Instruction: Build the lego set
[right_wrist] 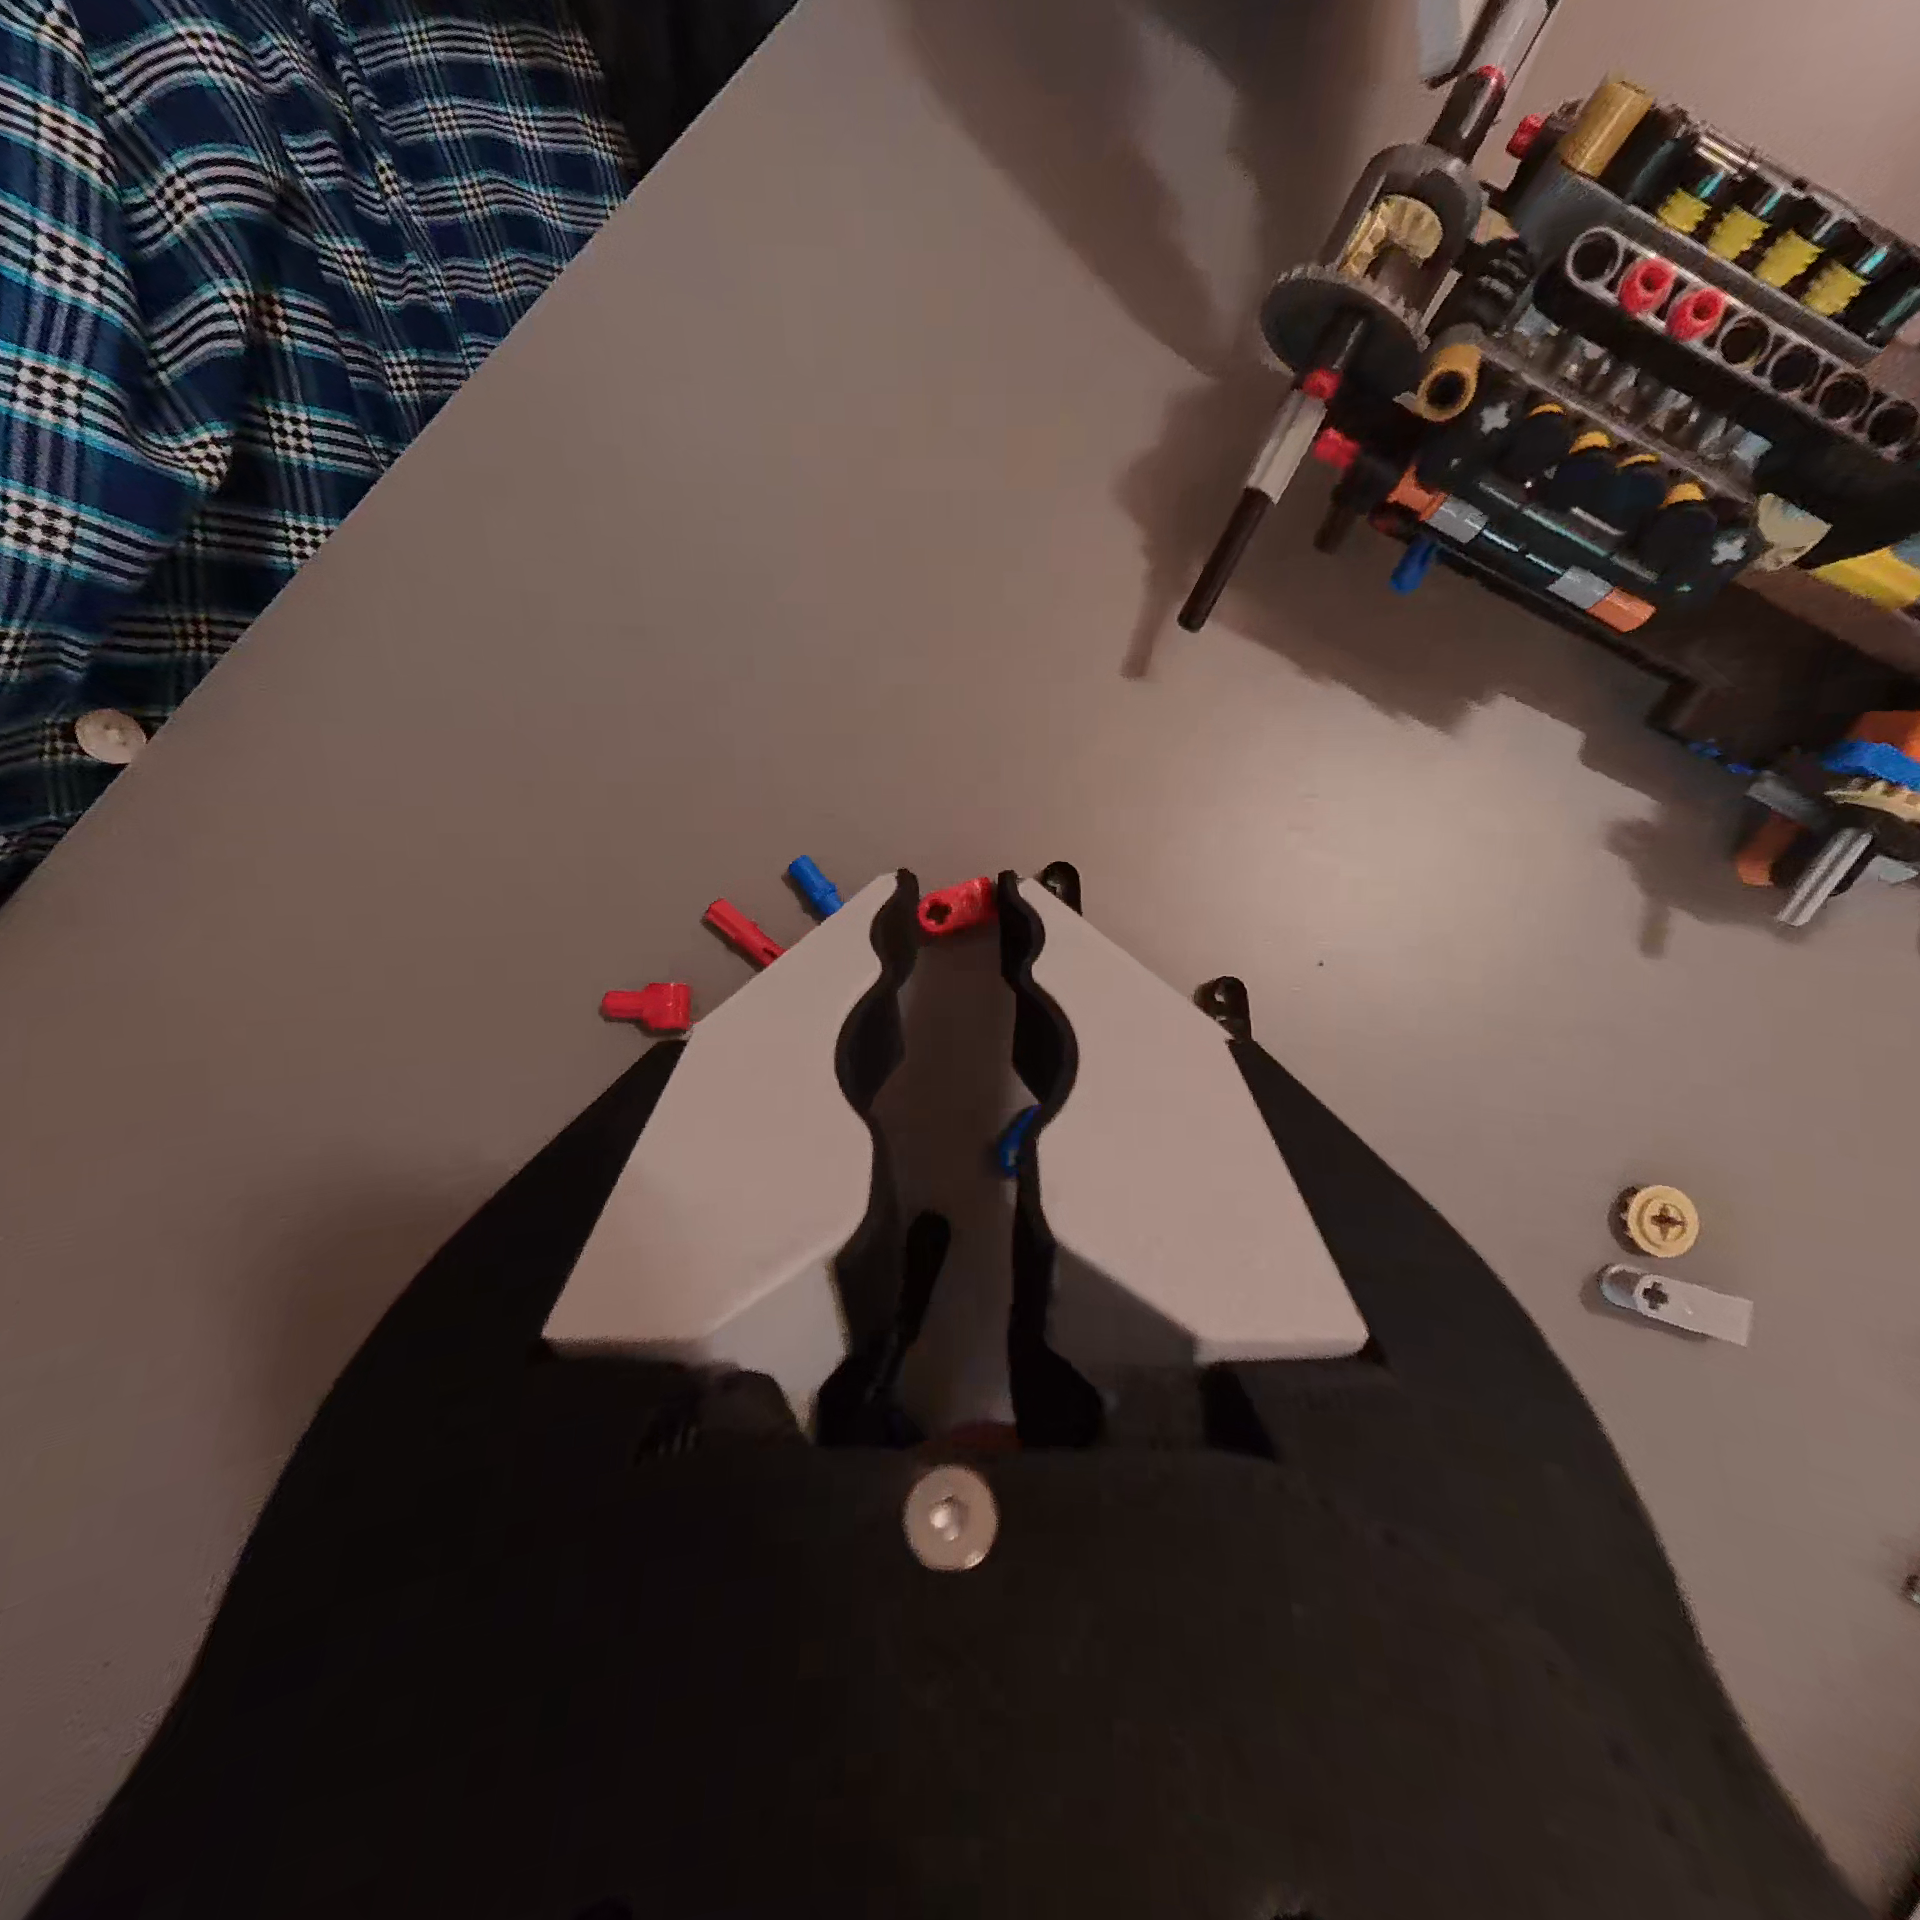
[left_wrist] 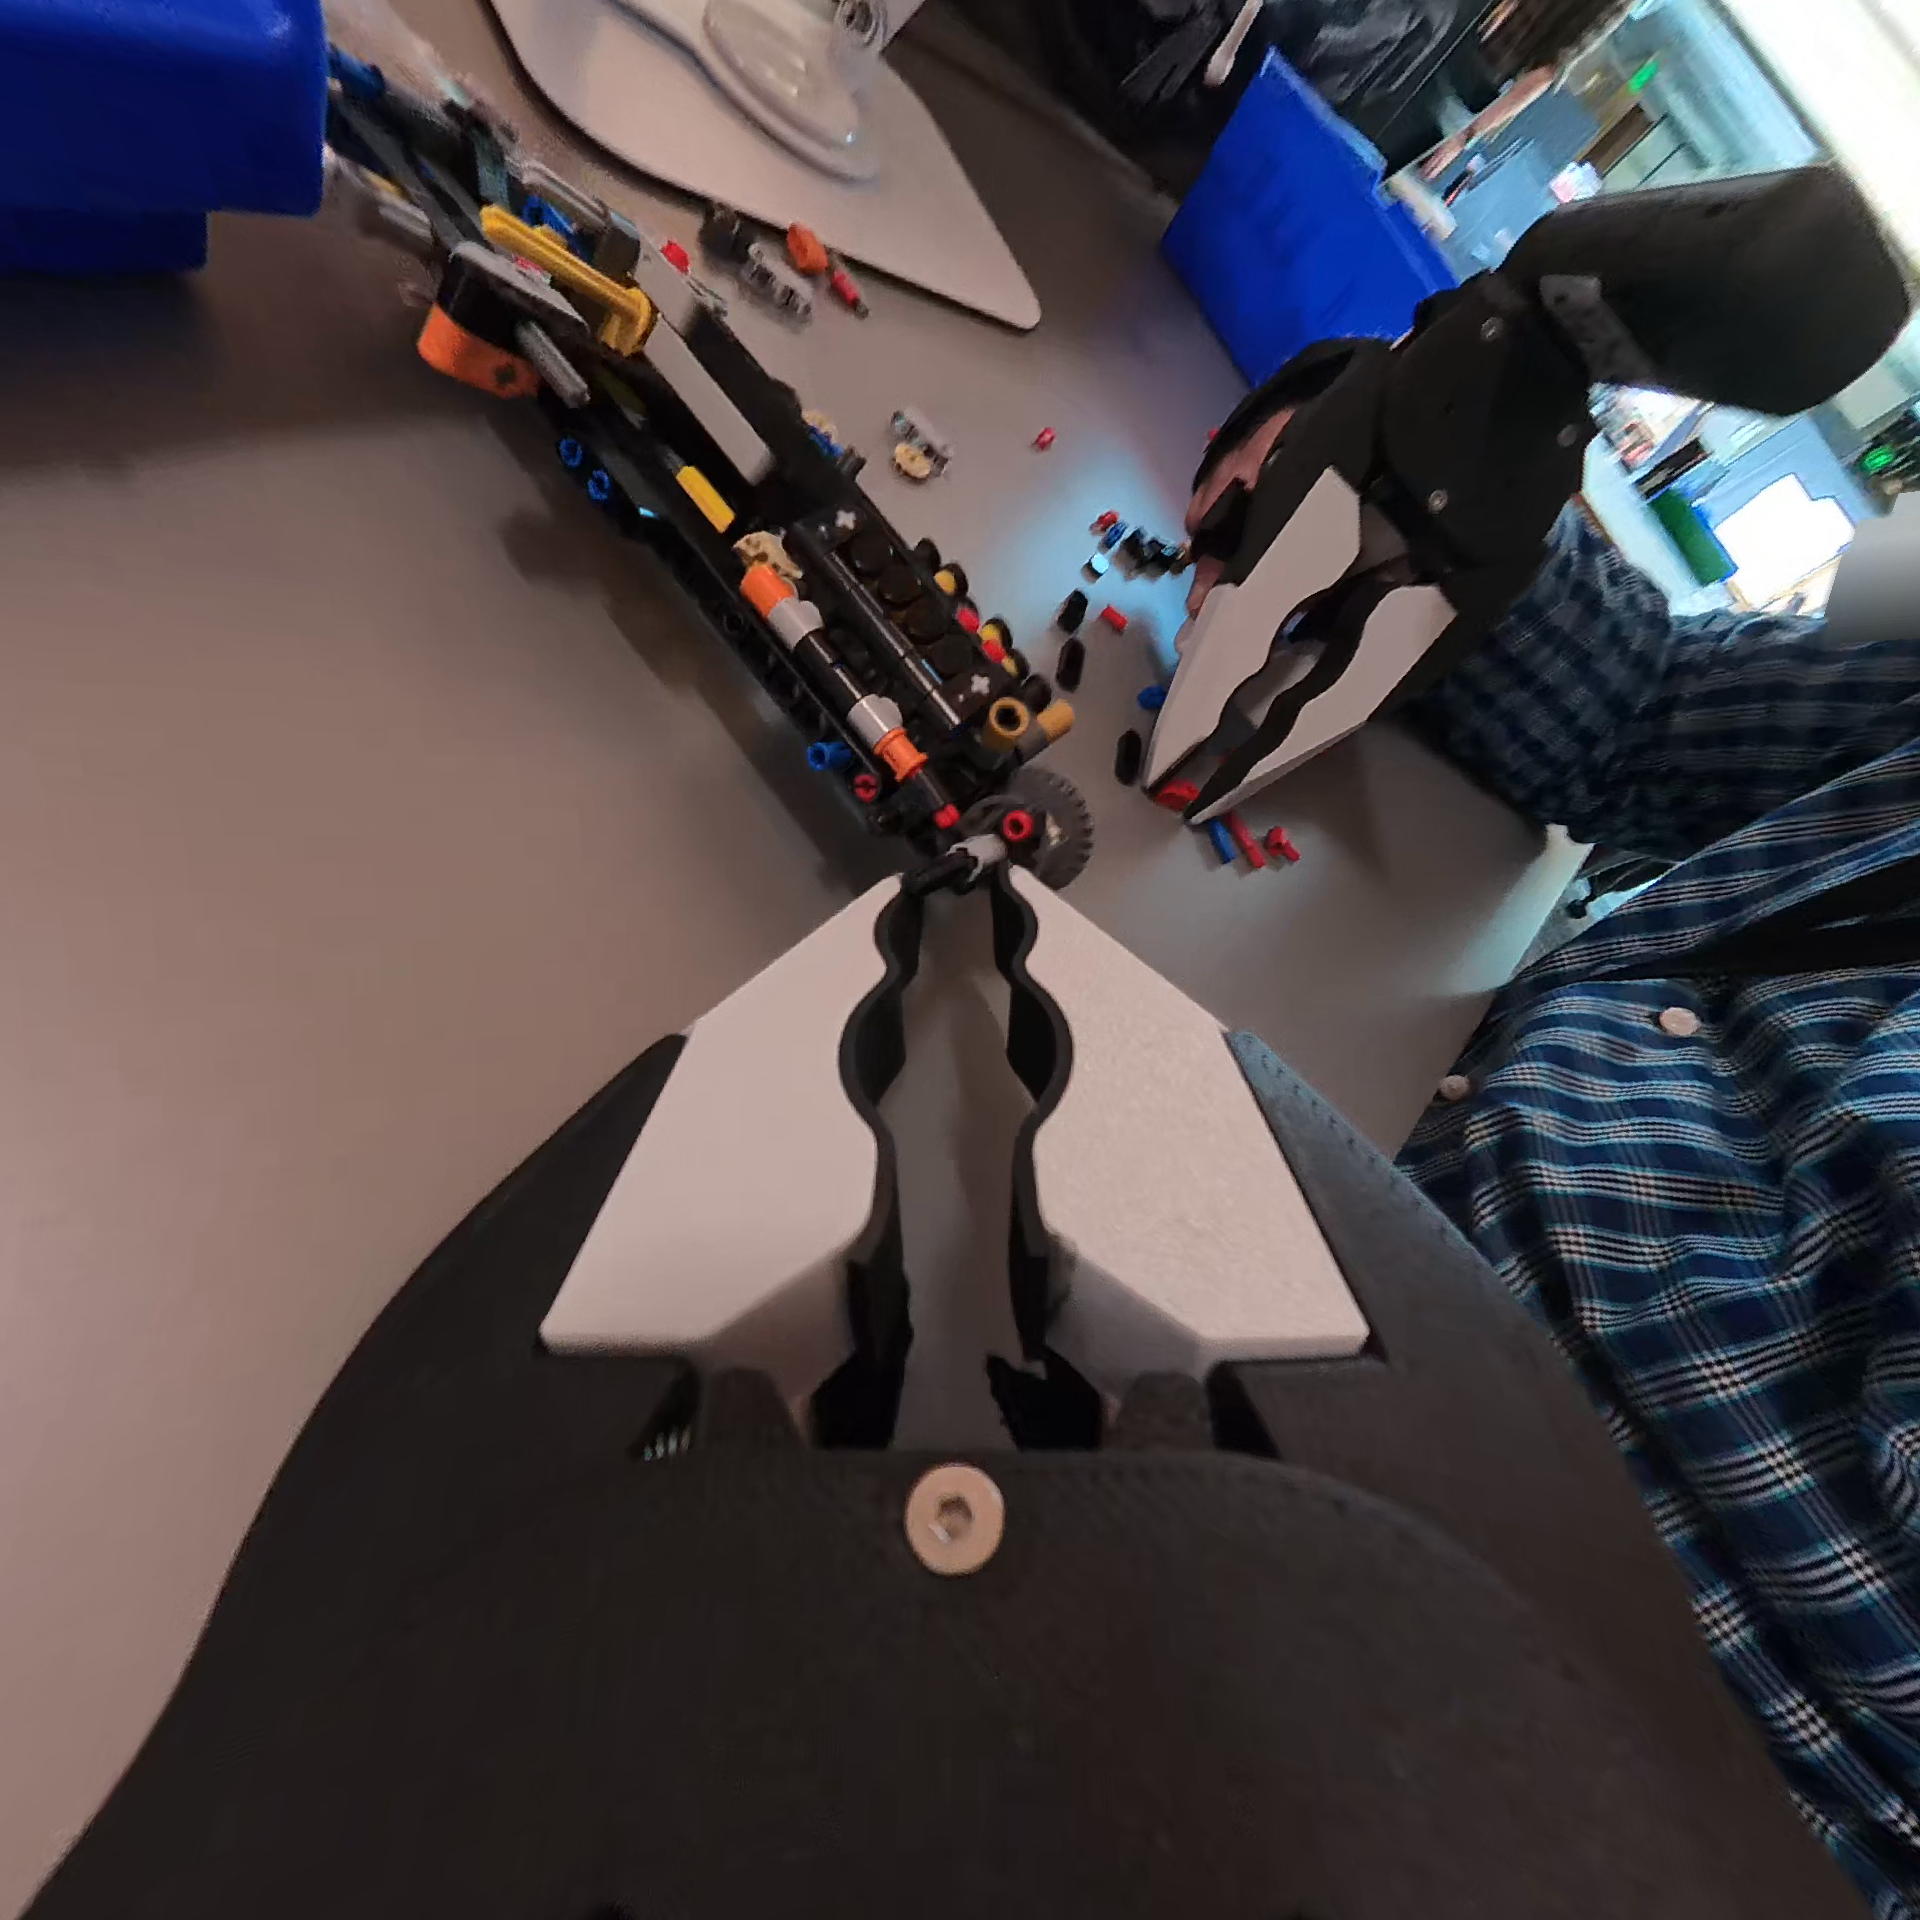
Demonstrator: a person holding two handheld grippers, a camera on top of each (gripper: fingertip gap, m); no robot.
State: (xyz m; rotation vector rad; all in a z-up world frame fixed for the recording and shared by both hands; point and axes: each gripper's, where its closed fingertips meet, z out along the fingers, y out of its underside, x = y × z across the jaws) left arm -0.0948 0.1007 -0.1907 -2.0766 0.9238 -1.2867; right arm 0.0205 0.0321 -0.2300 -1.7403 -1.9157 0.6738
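A long black Lego Technic chassis (left_wrist: 831, 623) with yellow, orange and red parts lies on the grey table (left_wrist: 312, 831). My left gripper (left_wrist: 951, 881) is shut on the black axle (left_wrist: 966, 860) that sticks out of the chassis's near end, beside a dark gear (left_wrist: 1055, 821). My right gripper (right_wrist: 951, 896) rests its tips on the table, shut on a small red connector (right_wrist: 956, 904). It also shows in the left wrist view (left_wrist: 1184, 802), right of the chassis. The chassis (right_wrist: 1662, 364) shows at upper right in the right wrist view.
Loose red pins (right_wrist: 644, 1003) and a blue pin (right_wrist: 814, 883) lie left of my right fingertips. A tan gear (right_wrist: 1659, 1223) and a grey piece (right_wrist: 1673, 1304) lie to the right. Blue bins (left_wrist: 1288, 229) and a grey mat (left_wrist: 831, 208) stand at the back. A person's plaid shirt (left_wrist: 1714, 1195) is by the table edge. There is about 15 cm between the tips of the two grippers.
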